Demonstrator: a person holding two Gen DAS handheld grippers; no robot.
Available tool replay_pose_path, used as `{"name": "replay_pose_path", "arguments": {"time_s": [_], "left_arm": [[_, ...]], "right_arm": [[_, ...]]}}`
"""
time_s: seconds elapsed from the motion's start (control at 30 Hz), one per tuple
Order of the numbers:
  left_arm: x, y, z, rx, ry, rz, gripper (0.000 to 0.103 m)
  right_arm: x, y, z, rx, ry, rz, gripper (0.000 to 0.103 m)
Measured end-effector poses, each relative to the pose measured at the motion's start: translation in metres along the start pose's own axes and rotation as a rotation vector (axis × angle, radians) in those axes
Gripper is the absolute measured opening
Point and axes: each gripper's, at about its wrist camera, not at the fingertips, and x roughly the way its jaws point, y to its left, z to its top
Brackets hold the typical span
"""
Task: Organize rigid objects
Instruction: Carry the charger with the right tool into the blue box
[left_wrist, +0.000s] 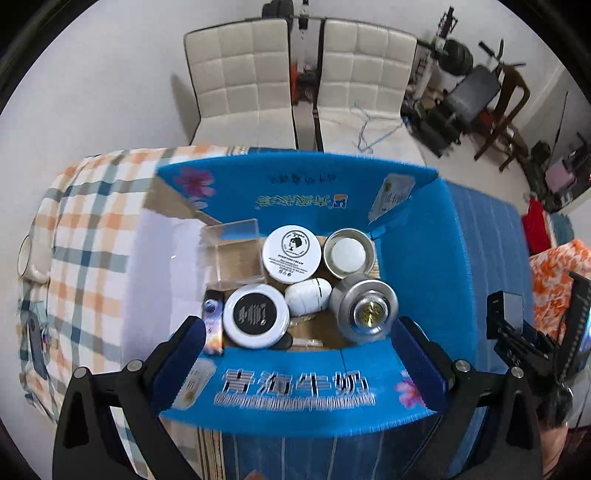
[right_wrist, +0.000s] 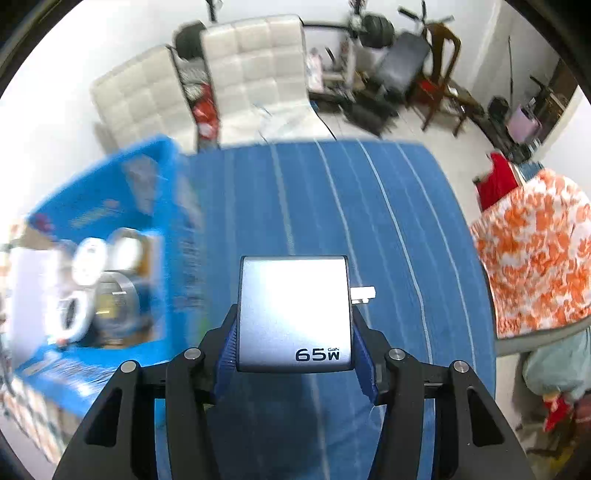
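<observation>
Box: blue milk carton (left_wrist: 295, 391), flaps up, standing where the plaid cloth (left_wrist: 92, 236) meets the blue striped cloth (right_wrist: 332, 206); it looks like your collecting bin.
Already in box: 7 items you can count from the left wrist view.
Item 1: white cream jar (left_wrist: 291, 253), lid up, near the middle.
Item 2: open metal tin (left_wrist: 349, 254), just beside the jar on its right.
Item 3: silver canister (left_wrist: 364, 306) with a brass centre, near the right wall.
Item 4: white egg-shaped case (left_wrist: 308, 295), between the canister and the round tin.
Item 5: round tin with black label (left_wrist: 256, 316), near the front wall.
Item 6: clear plastic box (left_wrist: 234, 251), toward the back left.
Item 7: small dark patterned object (left_wrist: 213, 321) at the front left; too blurred to name.
In hand: grey 65W charger (right_wrist: 293, 314), prongs out to its right, carried above the striped cloth, right of the box and outside it.
Right gripper (right_wrist: 295, 347): clenched on the charger's 2 sides.
Left gripper (left_wrist: 295, 332): jaws spread wide over the box's front wall, holding nothing.
Progress: by my judgement late; most pieces are boxed.
Left for you: set the charger in the box. No other loose rigid piece shows on the striped cloth.
</observation>
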Motion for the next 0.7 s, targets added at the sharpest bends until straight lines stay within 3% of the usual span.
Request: {"name": "replay_pose_path", "arguments": {"time_s": [0.13, 0.27, 0.47, 0.57, 0.7], "left_arm": [[-0.028, 0.01, -0.009, -0.006, -0.028, -0.013, 0.103], [-0.046, 0.02, -0.016, -0.006, -0.056, -0.009, 0.103], [-0.034, 0.036, -0.027, -0.01, -0.042, 0.038, 0.103], [-0.017, 0.039, -0.032, 0.0, -0.018, 0.06, 0.103], [0.002, 0.045, -0.039, -0.024, 0.017, 0.034, 0.103]], "right_arm": [[-0.045, 0.019, 0.013, -0.024, -0.051, 0.094, 0.056], [-0.057, 0.06, 0.013, -0.066, -0.037, 0.18, 0.056], [-0.008, 0.105, -0.004, -0.117, 0.065, 0.191, 0.056], [0.026, 0.115, -0.009, -0.162, 0.078, 0.146, 0.056], [0.058, 0.12, -0.011, -0.164, 0.129, 0.132, 0.056]]}}
